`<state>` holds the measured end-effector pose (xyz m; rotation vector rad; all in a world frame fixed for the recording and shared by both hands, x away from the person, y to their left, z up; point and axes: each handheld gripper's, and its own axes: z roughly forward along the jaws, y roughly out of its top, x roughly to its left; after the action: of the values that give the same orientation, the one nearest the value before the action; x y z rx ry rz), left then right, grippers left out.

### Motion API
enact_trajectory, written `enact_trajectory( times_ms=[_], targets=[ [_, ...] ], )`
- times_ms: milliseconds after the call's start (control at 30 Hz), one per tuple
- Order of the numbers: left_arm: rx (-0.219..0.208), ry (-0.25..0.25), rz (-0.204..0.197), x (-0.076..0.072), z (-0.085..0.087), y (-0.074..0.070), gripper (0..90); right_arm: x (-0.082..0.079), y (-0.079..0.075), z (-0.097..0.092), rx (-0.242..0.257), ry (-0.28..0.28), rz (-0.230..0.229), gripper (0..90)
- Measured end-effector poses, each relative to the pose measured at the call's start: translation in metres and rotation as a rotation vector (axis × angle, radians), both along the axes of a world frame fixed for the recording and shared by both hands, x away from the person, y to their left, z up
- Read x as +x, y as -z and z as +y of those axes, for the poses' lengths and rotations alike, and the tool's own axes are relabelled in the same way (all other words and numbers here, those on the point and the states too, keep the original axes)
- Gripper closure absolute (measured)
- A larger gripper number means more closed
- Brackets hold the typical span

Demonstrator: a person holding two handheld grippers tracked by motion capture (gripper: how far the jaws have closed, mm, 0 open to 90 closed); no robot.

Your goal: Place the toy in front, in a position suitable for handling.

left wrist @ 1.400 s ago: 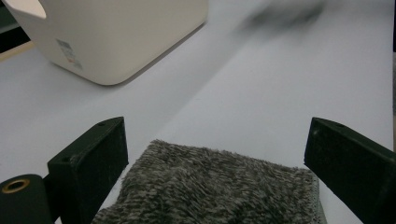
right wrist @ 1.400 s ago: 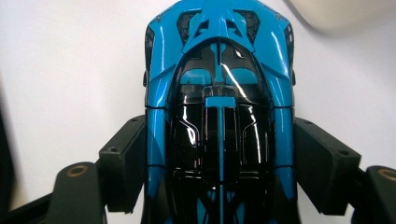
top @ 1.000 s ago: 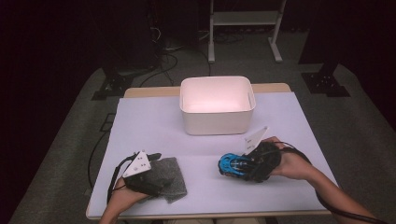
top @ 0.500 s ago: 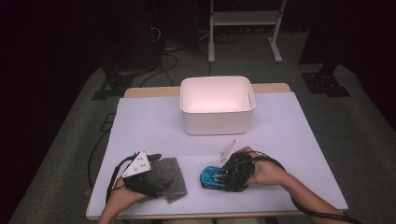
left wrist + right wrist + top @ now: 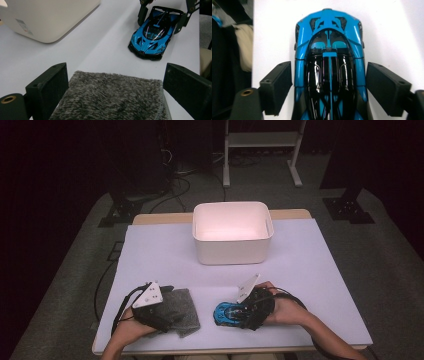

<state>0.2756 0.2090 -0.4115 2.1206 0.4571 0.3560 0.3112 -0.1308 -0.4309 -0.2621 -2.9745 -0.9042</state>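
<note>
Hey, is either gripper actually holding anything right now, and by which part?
Nothing is gripped. The right gripper straddles the blue toy car at mid-body, pads clear; the left gripper straddles the grey cloth.

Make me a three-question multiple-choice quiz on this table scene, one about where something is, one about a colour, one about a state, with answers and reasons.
1. Where does the toy car sit?
A. inside the white tub
B. on the table in front of the tub
C. on top of the grey cloth

2. What colour is the car's body?
A. blue and black
B. red
C. yellow

3. How do the right gripper's jaws stand?
A. clamped on the cloth
B. shut with nothing between them
C. apart, one on each side of the car

Answers:
1 B, the car rests on the table sheet, nearer the person than the white tub.
2 A, the right gripper view shows blue panels and a black roof.
3 C, a gap shows between each jaw and the car; the grey cloth lies at the left gripper.
</note>
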Motion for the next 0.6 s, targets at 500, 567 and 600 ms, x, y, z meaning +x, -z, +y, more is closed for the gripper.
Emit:
enact_trajectory(
  times_ms=[500, 567, 600],
  targets=[
    [0.136, 0.035, 0.049, 0.007, 0.008, 0.015, 9.8, -0.006, -0.004, -0.033, 0.053, 0.068, -0.011, 17.4],
    [0.156, 0.037, 0.055, 0.008, 0.009, 0.016, 11.3, -0.007, -0.003, -0.034, 0.049, 0.068, -0.015, 17.4],
    [0.192, 0.039, 0.069, 0.011, 0.01, 0.019, 14.5, -0.008, -0.002, -0.037, 0.047, 0.072, -0.014, 17.4]
  ],
)
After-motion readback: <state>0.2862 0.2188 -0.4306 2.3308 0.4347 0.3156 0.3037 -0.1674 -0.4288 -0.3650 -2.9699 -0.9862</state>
